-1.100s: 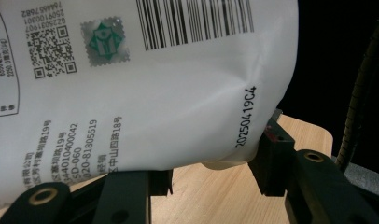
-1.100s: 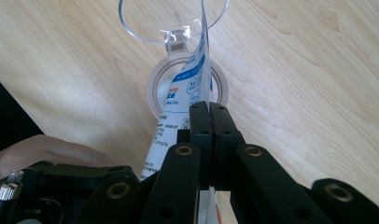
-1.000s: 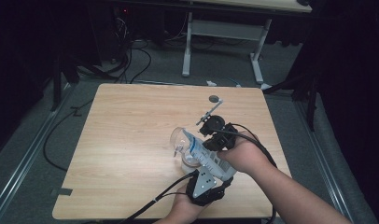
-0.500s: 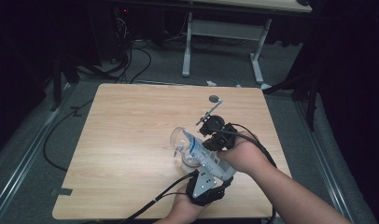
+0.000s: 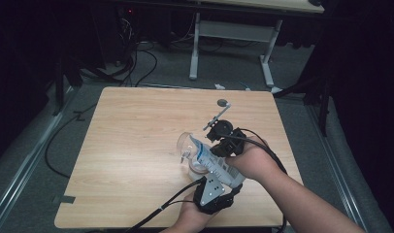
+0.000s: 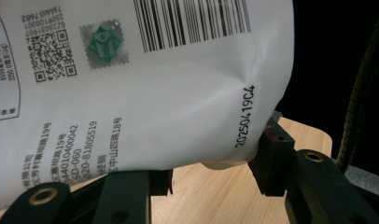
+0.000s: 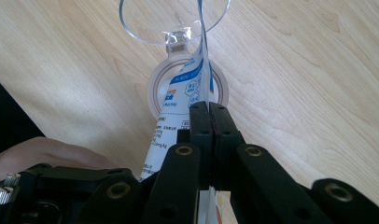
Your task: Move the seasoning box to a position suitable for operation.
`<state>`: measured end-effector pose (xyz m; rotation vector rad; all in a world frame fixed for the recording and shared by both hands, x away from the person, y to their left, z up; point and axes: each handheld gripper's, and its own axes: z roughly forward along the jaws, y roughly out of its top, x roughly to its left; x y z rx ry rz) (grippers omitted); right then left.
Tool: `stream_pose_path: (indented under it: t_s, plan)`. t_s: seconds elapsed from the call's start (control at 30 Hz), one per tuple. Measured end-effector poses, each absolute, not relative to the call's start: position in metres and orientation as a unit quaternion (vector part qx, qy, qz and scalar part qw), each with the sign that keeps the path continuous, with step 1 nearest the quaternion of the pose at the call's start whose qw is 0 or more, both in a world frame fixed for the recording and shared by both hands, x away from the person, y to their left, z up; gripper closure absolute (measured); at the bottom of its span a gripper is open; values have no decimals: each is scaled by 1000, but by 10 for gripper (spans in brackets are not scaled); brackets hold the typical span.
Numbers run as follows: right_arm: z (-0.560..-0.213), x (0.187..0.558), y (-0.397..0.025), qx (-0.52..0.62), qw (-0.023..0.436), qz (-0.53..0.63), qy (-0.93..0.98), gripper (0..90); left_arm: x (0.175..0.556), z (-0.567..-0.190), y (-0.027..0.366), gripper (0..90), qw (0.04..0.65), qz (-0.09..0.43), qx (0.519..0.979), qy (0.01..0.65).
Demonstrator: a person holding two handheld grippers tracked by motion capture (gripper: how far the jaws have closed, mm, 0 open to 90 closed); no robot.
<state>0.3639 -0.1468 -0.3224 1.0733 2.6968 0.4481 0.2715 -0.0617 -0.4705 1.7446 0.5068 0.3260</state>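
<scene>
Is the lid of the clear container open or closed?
Open. In the right gripper view the clear lid stands hinged back from the container's mouth, and the white pouch points into it.

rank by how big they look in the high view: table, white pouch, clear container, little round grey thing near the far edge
1. table
2. white pouch and clear container: look alike in size, and the grippers cover part of the pouch, so no ranking
3. round grey thing, smallest

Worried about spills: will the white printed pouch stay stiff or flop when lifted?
Probably floppy: the white printed pouch creases where the left gripper holds it. The right gripper pinches it flat, so it is thin film. Likely sags over the clear plastic container.
</scene>
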Motion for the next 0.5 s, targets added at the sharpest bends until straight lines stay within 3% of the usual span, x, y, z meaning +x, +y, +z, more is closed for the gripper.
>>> stream_pose_path:
  t_s: [0.5]
  plan:
    - [-323, 364, -143, 361, 102, 151, 915, 898, 272, -470, -60, 566, 605, 145, 752, 219]
